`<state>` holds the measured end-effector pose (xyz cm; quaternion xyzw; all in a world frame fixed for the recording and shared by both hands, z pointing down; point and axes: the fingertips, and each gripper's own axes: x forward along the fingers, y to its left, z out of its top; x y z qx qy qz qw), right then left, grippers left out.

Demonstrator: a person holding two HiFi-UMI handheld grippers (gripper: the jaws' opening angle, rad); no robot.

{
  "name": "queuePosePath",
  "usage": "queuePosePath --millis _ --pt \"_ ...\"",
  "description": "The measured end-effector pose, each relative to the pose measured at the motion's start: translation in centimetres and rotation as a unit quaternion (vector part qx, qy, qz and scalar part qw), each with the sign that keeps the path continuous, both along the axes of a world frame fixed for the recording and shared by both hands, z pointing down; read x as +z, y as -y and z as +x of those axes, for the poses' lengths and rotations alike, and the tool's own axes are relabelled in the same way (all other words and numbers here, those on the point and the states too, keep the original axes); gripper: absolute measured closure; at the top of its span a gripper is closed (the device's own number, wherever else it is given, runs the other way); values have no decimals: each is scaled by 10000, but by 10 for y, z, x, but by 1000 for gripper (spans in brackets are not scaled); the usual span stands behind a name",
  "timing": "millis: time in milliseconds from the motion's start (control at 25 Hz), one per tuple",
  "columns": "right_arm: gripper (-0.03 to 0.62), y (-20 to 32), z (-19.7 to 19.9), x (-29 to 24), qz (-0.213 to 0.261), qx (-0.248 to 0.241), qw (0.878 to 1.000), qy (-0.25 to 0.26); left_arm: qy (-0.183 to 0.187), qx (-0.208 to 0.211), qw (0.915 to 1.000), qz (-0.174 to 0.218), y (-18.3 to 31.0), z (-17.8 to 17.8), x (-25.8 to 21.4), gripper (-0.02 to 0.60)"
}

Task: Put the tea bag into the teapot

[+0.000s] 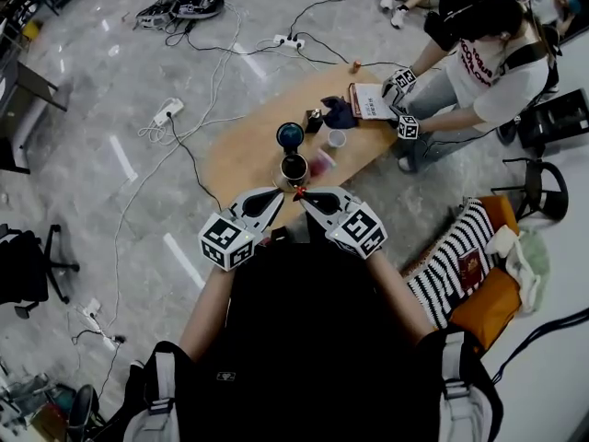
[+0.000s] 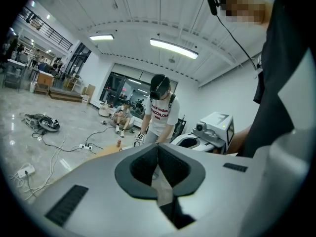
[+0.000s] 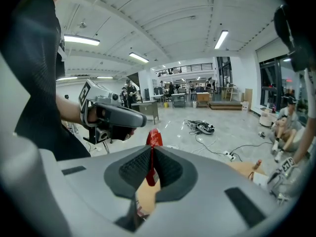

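Right gripper point(image 3: 150, 151) pinches red tea bag point(image 3: 154, 138) (mostly hidden); left gripper point(image 2: 158, 148) jaws together

site: big open-plan lab hall | floor point(image 1: 101, 72): polished grey stone, loose cables point(image 1: 221, 49), power strip point(image 1: 167, 111) | ceiling: strip lights point(image 2: 174, 48) | far end: mezzanine railing point(image 3: 185, 69), desks point(image 3: 148, 108) | second person point(image 1: 492, 72) working at wooden table point(image 1: 239, 150)

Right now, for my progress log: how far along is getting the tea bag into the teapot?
Done: the red tea bag is clamped in the right gripper. In hand: it hangs just short of the open teapot. Left: moving it over the opening and letting go.
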<state>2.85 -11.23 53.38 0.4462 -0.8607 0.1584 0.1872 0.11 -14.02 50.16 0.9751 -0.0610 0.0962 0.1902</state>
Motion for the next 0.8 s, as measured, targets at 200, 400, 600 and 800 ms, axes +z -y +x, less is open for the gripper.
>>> queuePosePath --millis 200,400,600,800 --pt "569 8 3 7 -103 -256 9996 -93 93 -228 9996 -105 10 -3 8 571" --pt "569 20 8 14 -179 -431 9989 -107 129 -325 9992 -175 20 5 13 571" --pt "569 26 21 27 -362 -521 9979 -133 207 -272 9992 -230 26 21 16 571" --pt "569 29 29 47 -605 -597 9963 -104 273 -243 9990 -242 31 30 21 571"
